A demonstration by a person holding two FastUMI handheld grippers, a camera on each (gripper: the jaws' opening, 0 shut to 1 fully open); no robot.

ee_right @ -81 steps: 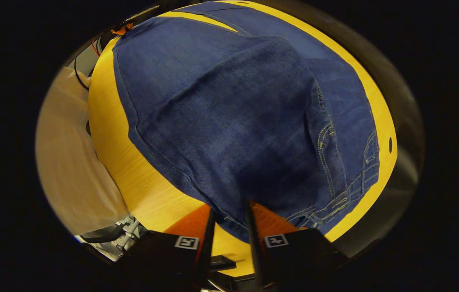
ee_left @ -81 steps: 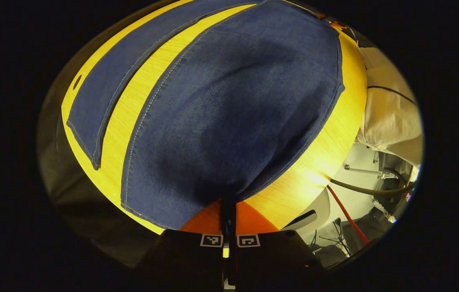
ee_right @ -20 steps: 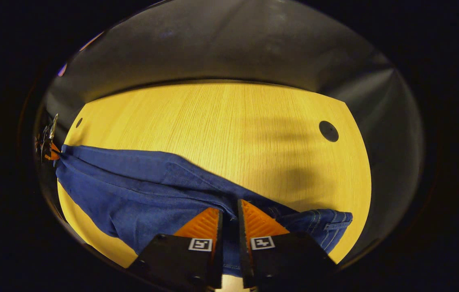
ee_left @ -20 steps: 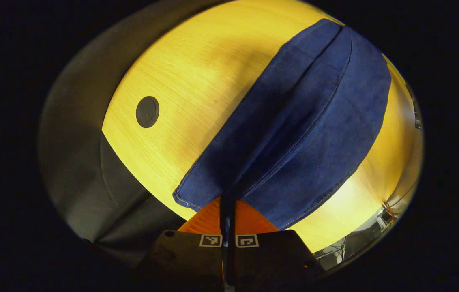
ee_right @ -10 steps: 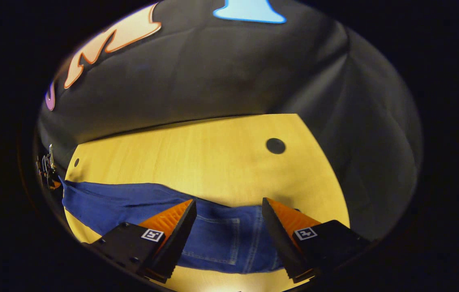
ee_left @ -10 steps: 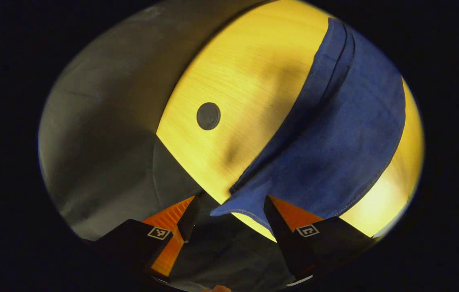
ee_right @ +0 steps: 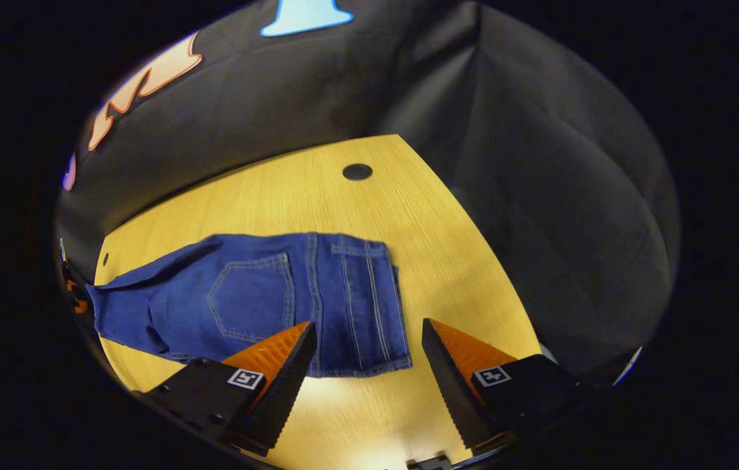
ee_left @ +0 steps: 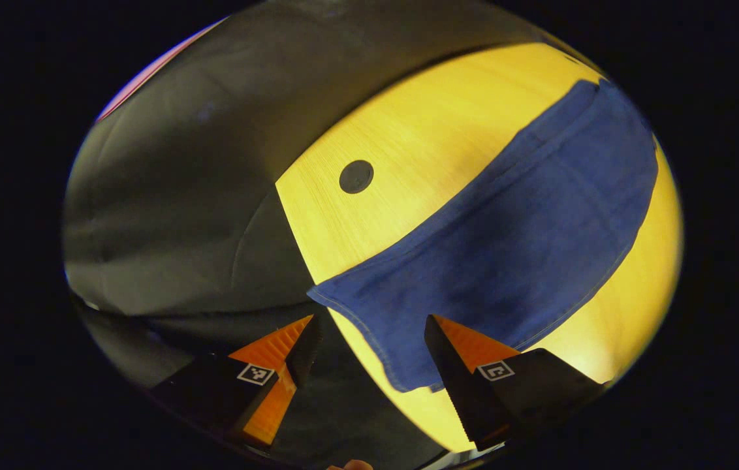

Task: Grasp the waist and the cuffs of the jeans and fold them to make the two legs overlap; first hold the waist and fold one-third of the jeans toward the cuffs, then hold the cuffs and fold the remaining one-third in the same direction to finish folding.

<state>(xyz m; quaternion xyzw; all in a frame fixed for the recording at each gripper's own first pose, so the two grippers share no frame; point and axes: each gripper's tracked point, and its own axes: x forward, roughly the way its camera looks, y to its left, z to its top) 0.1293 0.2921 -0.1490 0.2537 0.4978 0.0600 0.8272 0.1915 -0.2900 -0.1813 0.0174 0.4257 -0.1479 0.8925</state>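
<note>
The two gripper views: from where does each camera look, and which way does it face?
Left gripper view: rides on the left claw, above the table's end, facing the cuffs of the jeans; its open fingers show below.
Right gripper view: rides on the right claw, facing the waist and back pocket; its open fingers show.
Shared: the jeans, the wooden table, the booth wall.

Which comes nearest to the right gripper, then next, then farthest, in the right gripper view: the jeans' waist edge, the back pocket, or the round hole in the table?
From the right gripper:
1. Waist edge of the jeans, just ahead between its fingers.
2. Back pocket, farther on, to the left.
3. Round hole, far across the table near the wall.
</note>
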